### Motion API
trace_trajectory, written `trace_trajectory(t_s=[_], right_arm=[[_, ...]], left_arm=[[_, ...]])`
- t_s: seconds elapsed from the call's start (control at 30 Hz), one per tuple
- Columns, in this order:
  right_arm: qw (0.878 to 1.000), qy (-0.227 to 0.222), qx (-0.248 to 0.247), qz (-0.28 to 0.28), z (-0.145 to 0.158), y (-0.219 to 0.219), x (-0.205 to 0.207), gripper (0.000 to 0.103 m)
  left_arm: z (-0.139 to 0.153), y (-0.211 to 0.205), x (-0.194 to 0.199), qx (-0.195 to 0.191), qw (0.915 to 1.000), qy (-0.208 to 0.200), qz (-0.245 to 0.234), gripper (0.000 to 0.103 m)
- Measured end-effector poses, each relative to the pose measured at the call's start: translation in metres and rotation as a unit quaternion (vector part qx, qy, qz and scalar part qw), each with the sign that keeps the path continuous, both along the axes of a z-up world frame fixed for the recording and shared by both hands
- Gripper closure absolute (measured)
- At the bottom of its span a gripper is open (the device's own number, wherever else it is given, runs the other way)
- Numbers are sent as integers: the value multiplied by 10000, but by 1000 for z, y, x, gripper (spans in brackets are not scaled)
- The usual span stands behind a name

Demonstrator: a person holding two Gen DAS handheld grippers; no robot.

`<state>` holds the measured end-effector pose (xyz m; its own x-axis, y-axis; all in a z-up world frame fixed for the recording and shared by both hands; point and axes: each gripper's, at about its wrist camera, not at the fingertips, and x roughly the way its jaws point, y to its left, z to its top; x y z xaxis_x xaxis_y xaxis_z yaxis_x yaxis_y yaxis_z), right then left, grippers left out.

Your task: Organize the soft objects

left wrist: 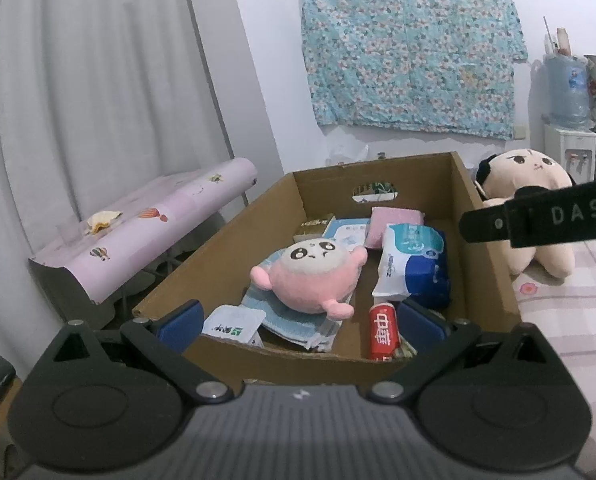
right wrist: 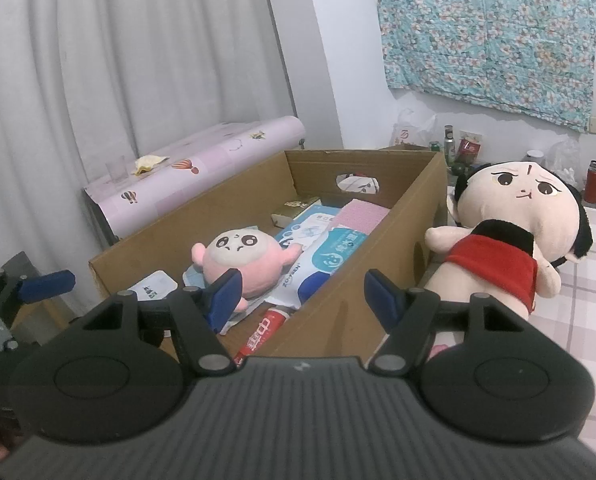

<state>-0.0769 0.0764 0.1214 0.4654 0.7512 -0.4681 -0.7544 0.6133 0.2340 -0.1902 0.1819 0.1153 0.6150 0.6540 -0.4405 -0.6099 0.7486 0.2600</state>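
Right hand-held gripper [right wrist: 303, 300] tilted down, open, w/ cardboard box [right wrist: 337, 312] edge betw. jaws.

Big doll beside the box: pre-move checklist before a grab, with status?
1. Right gripper open and empty: ok.
2. Left gripper open and empty: ok.
3. Big doll outside the cardboard box, on the checked cloth: ok.
4. Nothing lying on the doll: ok.
5. Room in the box: not ok; pink plush, wipes pack and toothpaste tube cover most of the floor.
6. Doll fits between the jaws: cannot tell.
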Motion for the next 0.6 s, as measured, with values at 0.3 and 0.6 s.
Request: trace_trajectory(t_s=[0.3, 0.6], right_arm=[[10000, -15, -37, -8, 0, 0, -1, 35], [10000, -15, -35, -13, 0, 0, -2, 35]], left_arm=[[-1, 4, -1, -2, 10000, 15, -32, 0], [-6, 8, 2, 21, 10000, -25, -46, 0]])
